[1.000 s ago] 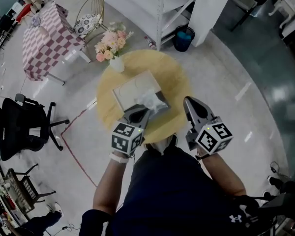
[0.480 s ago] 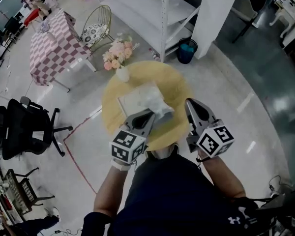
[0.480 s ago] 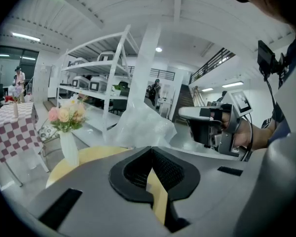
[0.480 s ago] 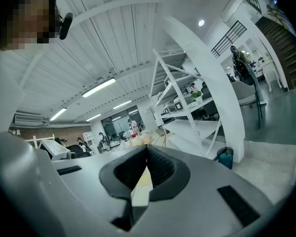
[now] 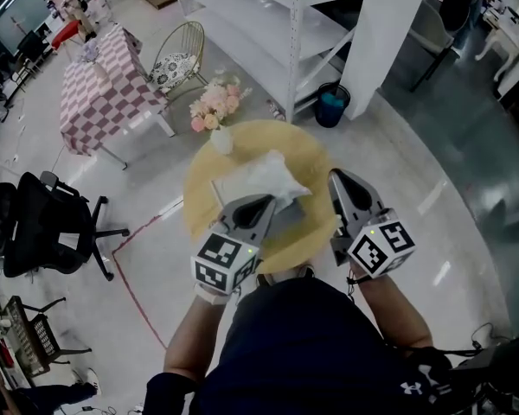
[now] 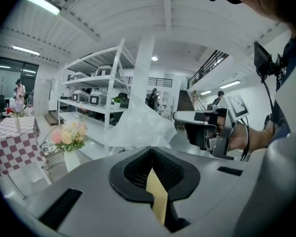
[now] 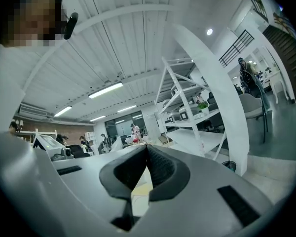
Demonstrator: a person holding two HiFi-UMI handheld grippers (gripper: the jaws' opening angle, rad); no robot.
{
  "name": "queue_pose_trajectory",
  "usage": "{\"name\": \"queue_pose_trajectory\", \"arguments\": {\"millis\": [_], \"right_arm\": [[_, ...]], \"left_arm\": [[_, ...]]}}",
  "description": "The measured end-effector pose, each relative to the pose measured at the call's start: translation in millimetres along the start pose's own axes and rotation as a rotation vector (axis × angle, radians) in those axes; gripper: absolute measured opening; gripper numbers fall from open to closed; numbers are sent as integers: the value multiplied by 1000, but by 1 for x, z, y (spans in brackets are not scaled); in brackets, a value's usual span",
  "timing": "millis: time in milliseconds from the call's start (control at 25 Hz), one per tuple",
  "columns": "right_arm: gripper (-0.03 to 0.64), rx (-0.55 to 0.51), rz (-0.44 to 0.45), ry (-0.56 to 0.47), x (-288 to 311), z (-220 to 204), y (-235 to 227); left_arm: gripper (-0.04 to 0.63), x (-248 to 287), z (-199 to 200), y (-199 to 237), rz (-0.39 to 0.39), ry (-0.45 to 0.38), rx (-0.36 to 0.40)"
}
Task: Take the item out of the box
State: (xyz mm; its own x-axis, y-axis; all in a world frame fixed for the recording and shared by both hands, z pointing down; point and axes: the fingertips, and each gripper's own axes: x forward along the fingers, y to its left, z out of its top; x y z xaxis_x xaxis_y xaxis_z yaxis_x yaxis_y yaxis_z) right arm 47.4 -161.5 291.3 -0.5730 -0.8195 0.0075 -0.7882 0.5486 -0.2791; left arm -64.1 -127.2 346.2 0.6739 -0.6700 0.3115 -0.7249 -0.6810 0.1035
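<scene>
1. Item. The plastic-wrapped item [image 5: 266,176] is being held up over the box [image 5: 285,219], near the middle of the round table [image 5: 318,156]. Against the pictures from a second and half a second ago, it is being shown higher and more spread out, now covering most of the box's opening rather than lying crumpled in it. In the left gripper view the wrapping [image 6: 138,125] is being seen rising free just beyond the jaw tips, with nothing of the box around it.

2. Left gripper. The left gripper [image 5: 264,202] is being kept pressed together on the near edge of the wrapping; in its own view the jaws [image 6: 150,151] are meeting at the tips with the plastic pinched there. The grip is being judged as slight, on thin film only.

3. Right gripper. The right gripper [image 5: 336,176] is being held beside the box, apart from it, over the table's right edge. Its jaws [image 7: 147,147] are being shown pressed together with nothing between them.

4. Surroundings. The vase of flowers [image 5: 216,115] is standing at the table's far left edge, clear of the work.

5. Assessment. The removal is being judged as well under way: the lift is being made, but whether the item's lower end is wholly out of the box is not being shown by any view. A slip of the film from the jaws is being considered the main risk.
</scene>
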Motion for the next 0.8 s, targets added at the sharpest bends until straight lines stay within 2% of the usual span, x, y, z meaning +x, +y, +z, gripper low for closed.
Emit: {"name": "queue_pose_trajectory", "arguments": {"millis": [200,360,680,800], "right_arm": [[12,-40,-5,-42,-1,20,-7],[12,-35,7,-77,0,34,-3],[12,-35,36,-85,8,37,6],[11,-33,38,-80,10,35,7]], "left_arm": [[18,-8,26,1,20,-67,42],[18,-17,48,1,65,-110,125],[18,-33,86,-5,112,-228,211],[18,-34,87,-4,129,-234,237]]}}
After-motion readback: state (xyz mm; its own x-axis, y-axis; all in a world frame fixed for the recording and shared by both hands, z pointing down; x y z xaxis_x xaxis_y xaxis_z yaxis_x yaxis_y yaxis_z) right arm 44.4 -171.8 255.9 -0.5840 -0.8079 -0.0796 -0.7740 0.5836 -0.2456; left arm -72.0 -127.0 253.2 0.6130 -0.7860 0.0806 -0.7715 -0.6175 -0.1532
